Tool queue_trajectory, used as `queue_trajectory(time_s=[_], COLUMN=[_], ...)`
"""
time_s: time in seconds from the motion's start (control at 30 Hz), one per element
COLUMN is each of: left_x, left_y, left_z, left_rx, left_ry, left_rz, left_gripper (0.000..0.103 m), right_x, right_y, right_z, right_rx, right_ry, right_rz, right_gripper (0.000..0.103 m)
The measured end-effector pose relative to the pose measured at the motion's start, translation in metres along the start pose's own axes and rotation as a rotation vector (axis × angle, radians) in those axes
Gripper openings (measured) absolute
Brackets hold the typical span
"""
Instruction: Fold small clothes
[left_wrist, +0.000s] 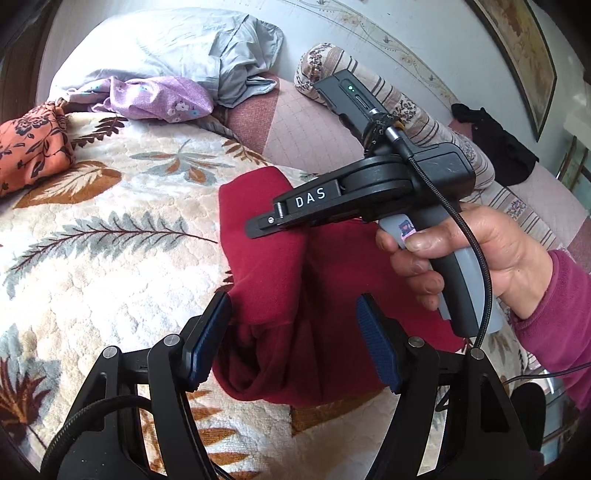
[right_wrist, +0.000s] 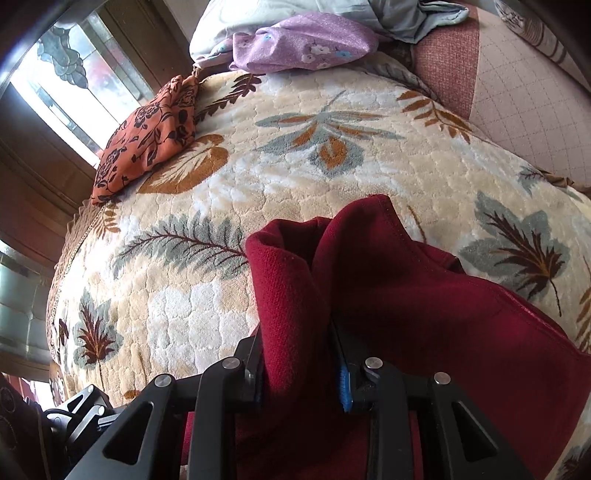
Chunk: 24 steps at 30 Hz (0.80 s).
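Dark red knit, the small garment (left_wrist: 288, 280) lies bunched on the leaf-patterned blanket (left_wrist: 110, 229) of the bed. Over it the left gripper (left_wrist: 295, 339) hangs with its fingers spread wide, pressing on nothing. The right gripper (right_wrist: 301, 365) has its fingers clamped on a raised fold of that garment; their tips are buried in the cloth. A hand (left_wrist: 476, 258) in a magenta sleeve holds it. Beyond the garment lie an orange floral cloth (right_wrist: 147, 136) and a lilac one (right_wrist: 303, 44), both partly cut off.
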<state>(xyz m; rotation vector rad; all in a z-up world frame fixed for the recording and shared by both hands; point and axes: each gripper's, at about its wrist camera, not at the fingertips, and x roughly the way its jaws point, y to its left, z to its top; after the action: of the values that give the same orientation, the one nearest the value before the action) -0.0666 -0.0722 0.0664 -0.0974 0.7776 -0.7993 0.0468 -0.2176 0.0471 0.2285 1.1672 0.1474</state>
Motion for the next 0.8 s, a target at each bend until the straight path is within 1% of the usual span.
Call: queue_trajectory(time_s=[0.13, 0.23, 0.27, 0.33, 0.43, 0.53, 0.57, 0.6, 0.63, 0.67, 0.7, 0.73, 0.8], left_x=[0.009, 0.028, 0.033, 0.040, 0.041, 0.036, 0.034, 0.033, 0.033, 0.034, 0.035, 0.038, 0.042], left_y=[0.001, 0.004, 0.004, 0.004, 0.011, 0.024, 0.028, 0.031, 0.033, 0.033, 0.032, 0.031, 0.027], left_z=[-0.004, -0.009, -0.012, -0.016, -0.016, -0.014, -0.013, -0.012, -0.011, -0.011, -0.011, -0.012, -0.013], left_rx=[0.043, 0.053, 0.051, 0.036, -0.012, -0.094, -0.117, -0.133, -0.142, -0.143, -0.139, -0.132, -0.111], left_ry=[0.017, 0.078, 0.102, 0.128, 0.113, 0.093, 0.083, 0.077, 0.076, 0.081, 0.087, 0.097, 0.113], left_rz=[0.087, 0.115, 0.117, 0.093, 0.067, 0.041, 0.034, 0.029, 0.026, 0.031, 0.038, 0.043, 0.055], left_gripper=[0.070, 0.070, 0.070, 0.070, 0.070, 0.070, 0.069, 0.067, 0.064, 0.063, 0.062, 0.058, 0.056], right_x=[0.001, 0.001, 0.001, 0.002, 0.003, 0.007, 0.009, 0.011, 0.013, 0.015, 0.017, 0.020, 0.023], right_y=[-0.002, -0.007, -0.007, -0.007, -0.008, -0.007, -0.007, -0.007, -0.005, -0.004, -0.003, -0.003, -0.004], right_z=[0.001, 0.002, 0.002, 0.002, 0.003, 0.004, 0.005, 0.006, 0.006, 0.007, 0.008, 0.009, 0.010], right_rx=[0.016, 0.036, 0.038, 0.038, 0.041, 0.038, 0.040, 0.041, 0.039, 0.035, 0.037, 0.042, 0.051], right_ry=[-0.003, -0.001, 0.000, 0.000, 0.004, 0.013, 0.020, 0.025, 0.030, 0.034, 0.038, 0.044, 0.046], right_rz=[0.008, 0.028, 0.032, 0.036, 0.045, 0.052, 0.057, 0.061, 0.060, 0.056, 0.047, 0.046, 0.050], right_gripper=[0.027, 0.027, 0.027, 0.027, 0.027, 0.027, 0.027, 0.029, 0.035, 0.040, 0.046, 0.047, 0.047])
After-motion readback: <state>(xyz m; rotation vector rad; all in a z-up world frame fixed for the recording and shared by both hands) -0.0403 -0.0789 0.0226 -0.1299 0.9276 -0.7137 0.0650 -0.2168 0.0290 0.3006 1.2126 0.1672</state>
